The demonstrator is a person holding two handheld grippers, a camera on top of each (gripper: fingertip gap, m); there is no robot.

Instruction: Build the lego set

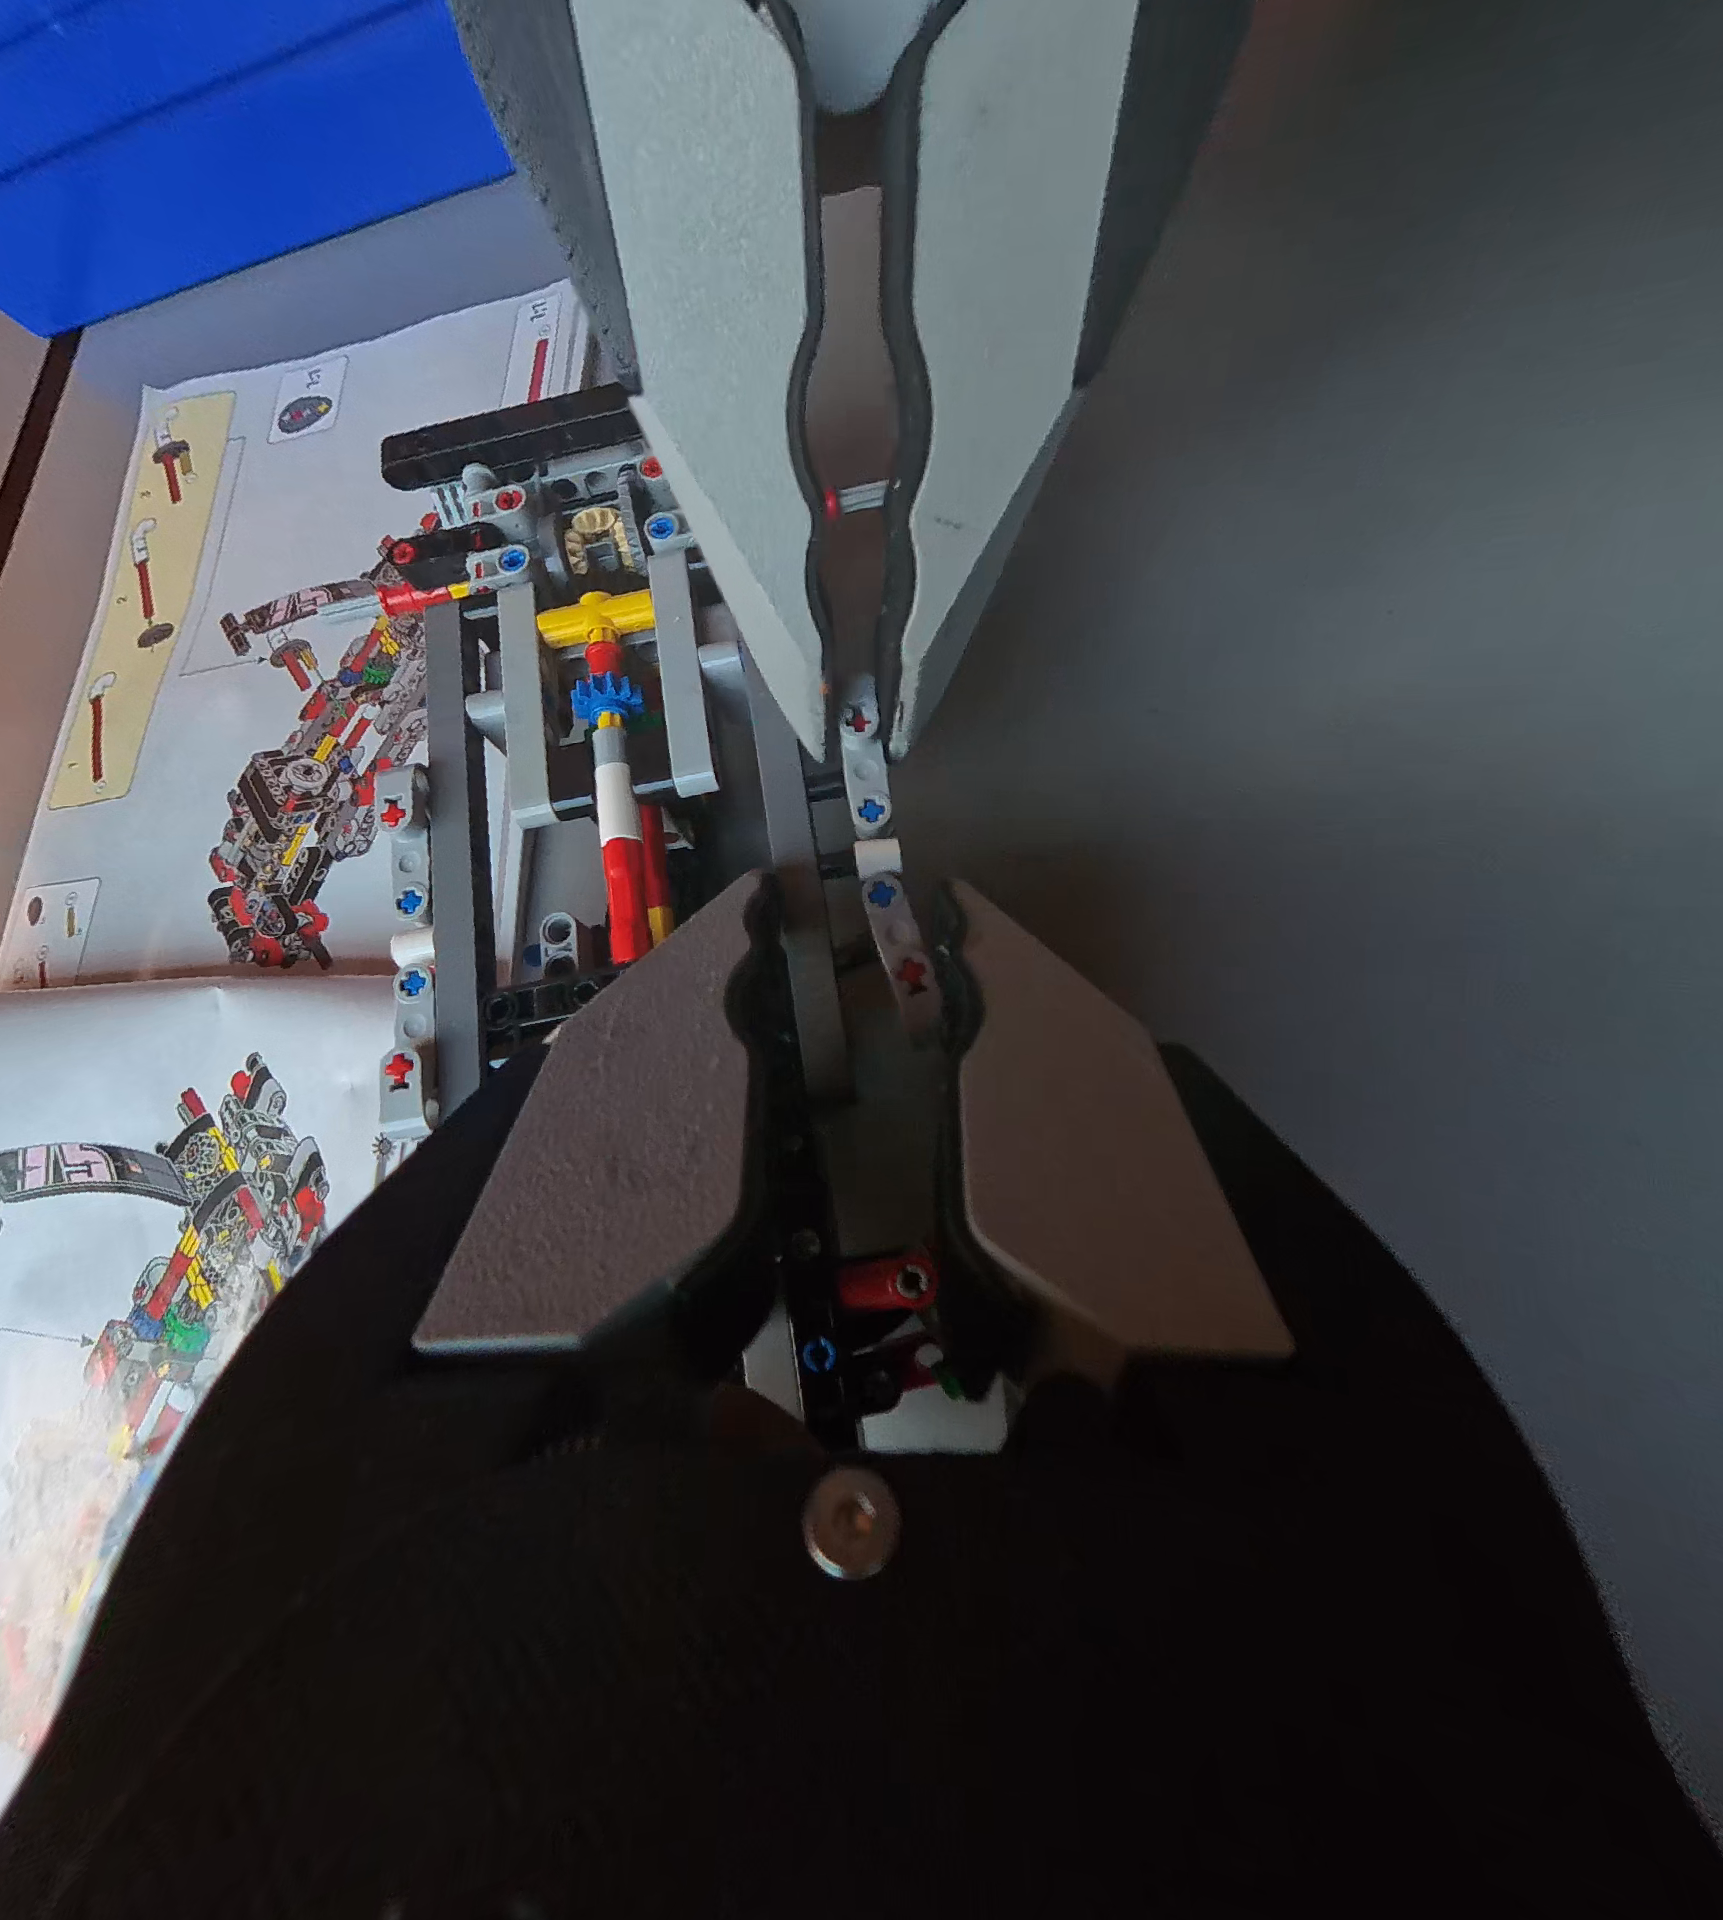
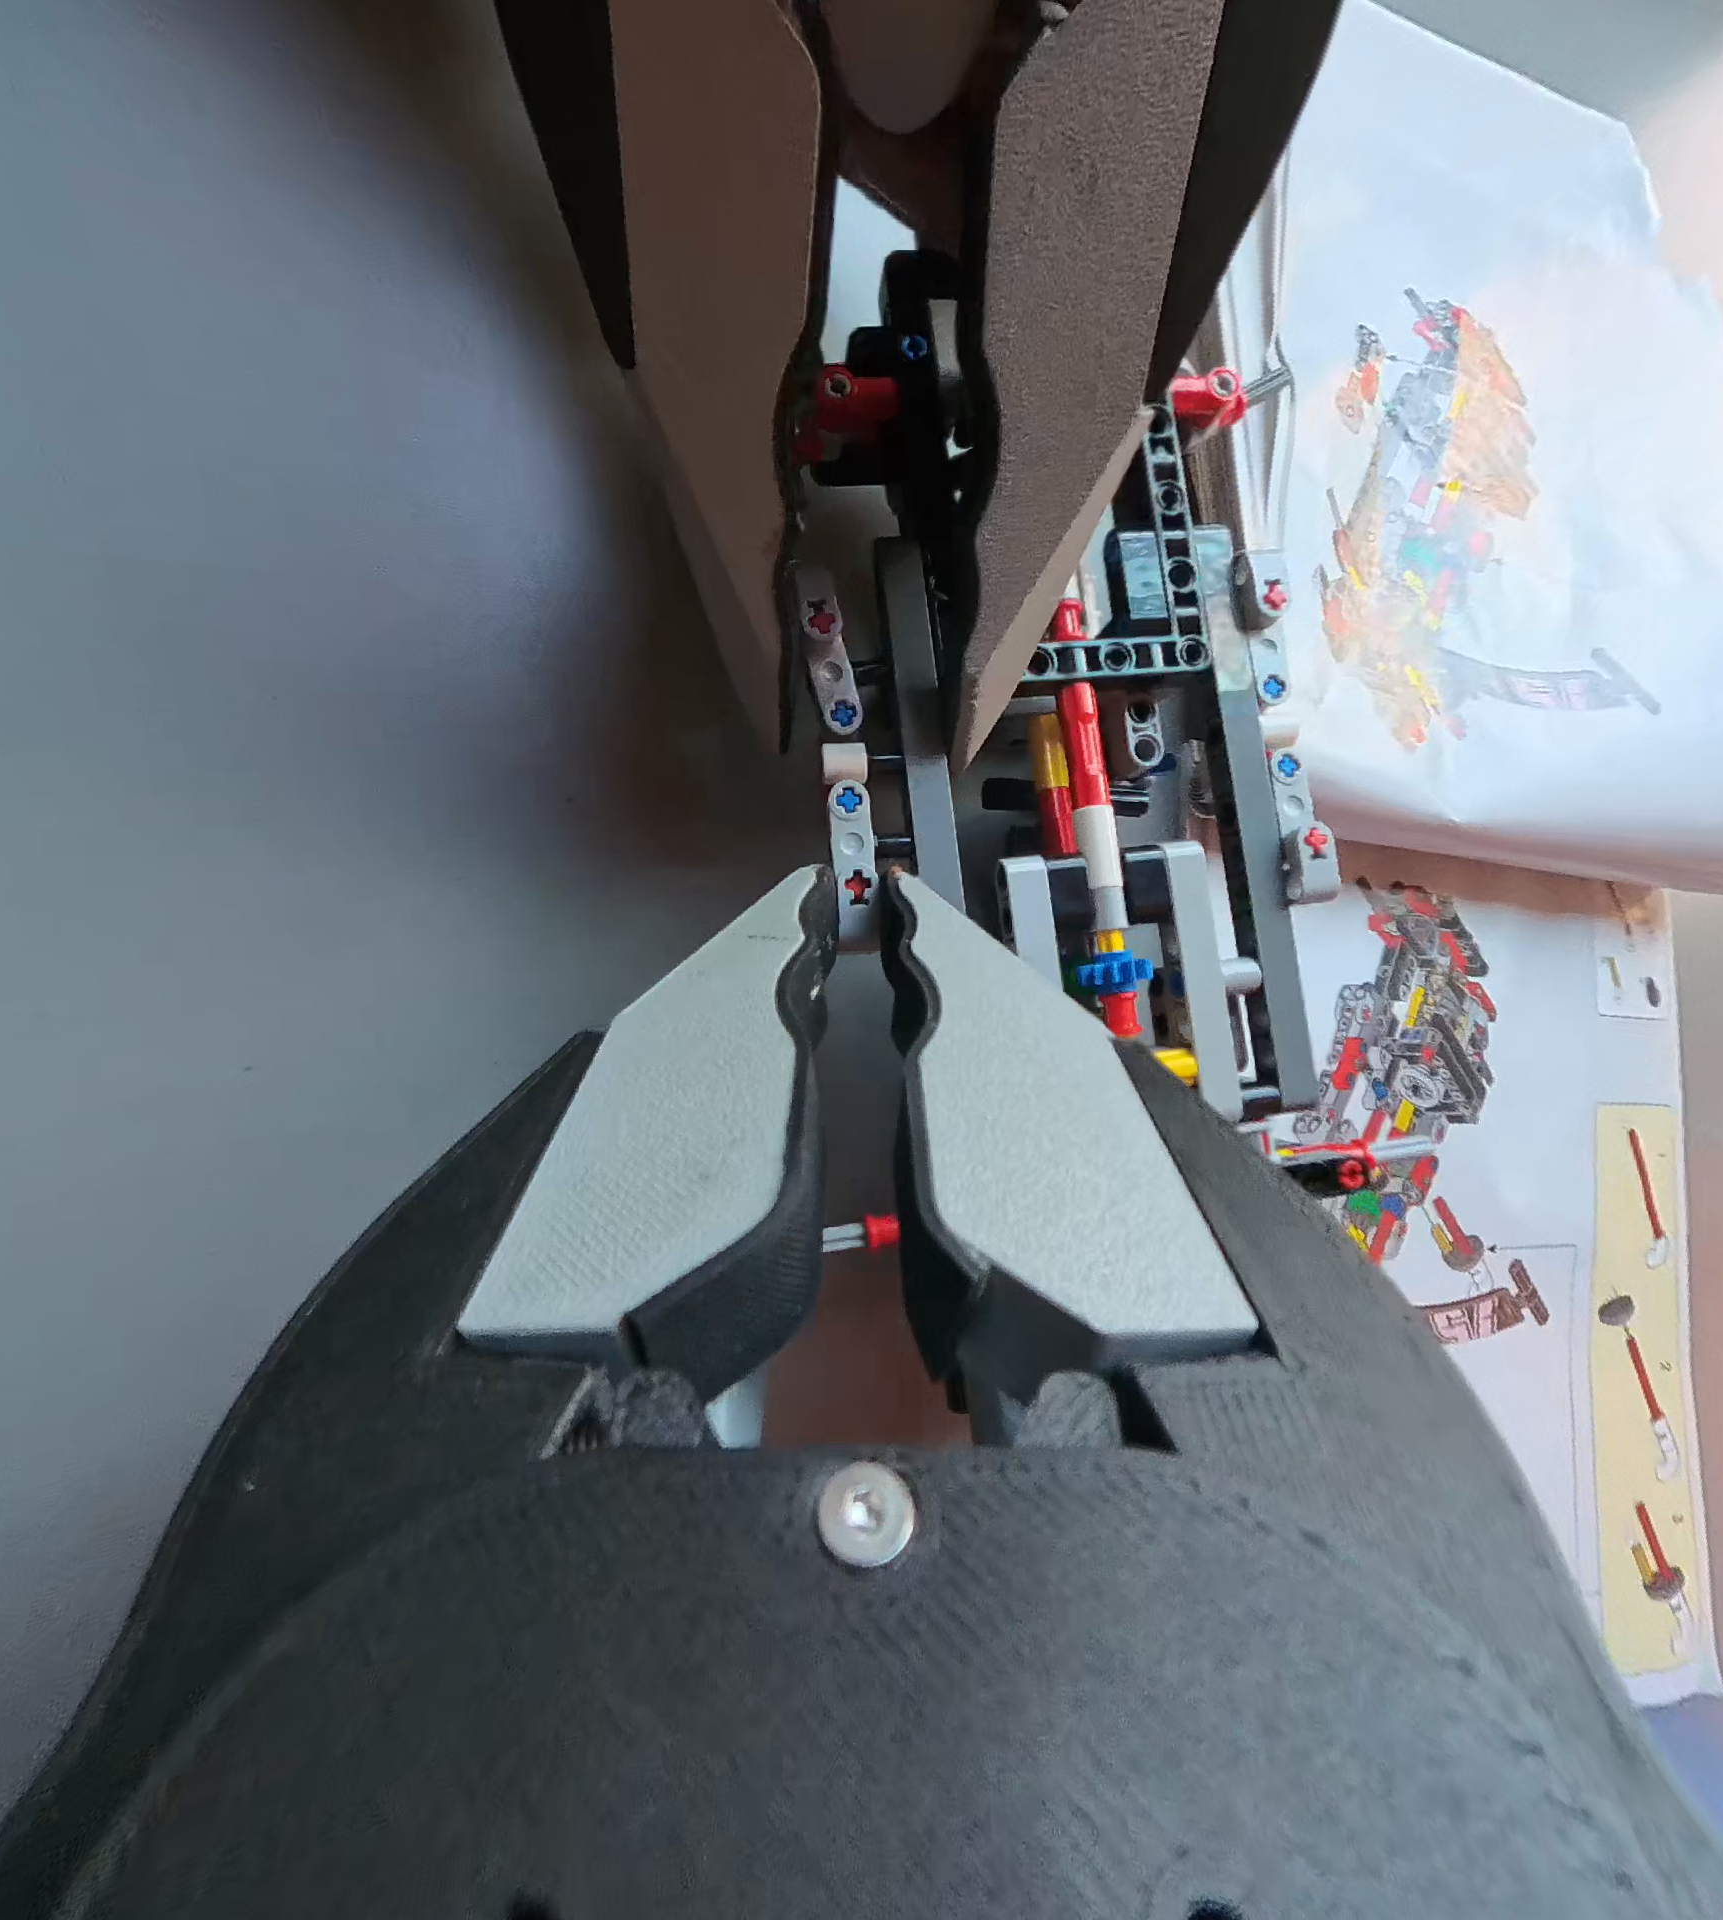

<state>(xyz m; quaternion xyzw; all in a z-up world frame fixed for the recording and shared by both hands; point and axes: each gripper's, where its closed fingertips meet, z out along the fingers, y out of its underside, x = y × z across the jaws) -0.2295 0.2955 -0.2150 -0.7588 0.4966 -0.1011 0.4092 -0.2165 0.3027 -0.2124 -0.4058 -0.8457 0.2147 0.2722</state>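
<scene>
Brick-built frame (image 1: 566, 727), grey and black with a yellow cross piece, a blue gear and a red-and-white shaft down its middle, lies on its side across both claws, and each claw grips its near edge.

The left claw (image 1: 857, 914) is closed around that edge from below. One pad (image 1: 763, 997) bears on the long dark grey beam (image 1: 805, 997). The other pad bears on a thin light grey link (image 1: 907, 961) with a blue and a red cross pin, which runs alongside the beam. Beam and link fill the space between the pads. Deeper in the claw's throat sit a red pin and black parts of the same frame. Left of this claw lies an open instruction booklet (image 1: 161, 727); beyond it is a blue box (image 1: 161, 135). To its right is the bare dark table (image 1: 1459, 935).

A small white bush (image 1: 878, 857) sits just past the left claw's tips, and beyond it is a second thin grey link (image 2: 855, 852).

The right claw (image 2: 862, 888) comes in from the opposite side, its tips almost meeting. They pinch the red-pinned end of that second link, with both pads against it. The rest of the frame lies to this claw's right, and the booklet is farther right again. The two claws face each other tip to tip, near but apart.
</scene>
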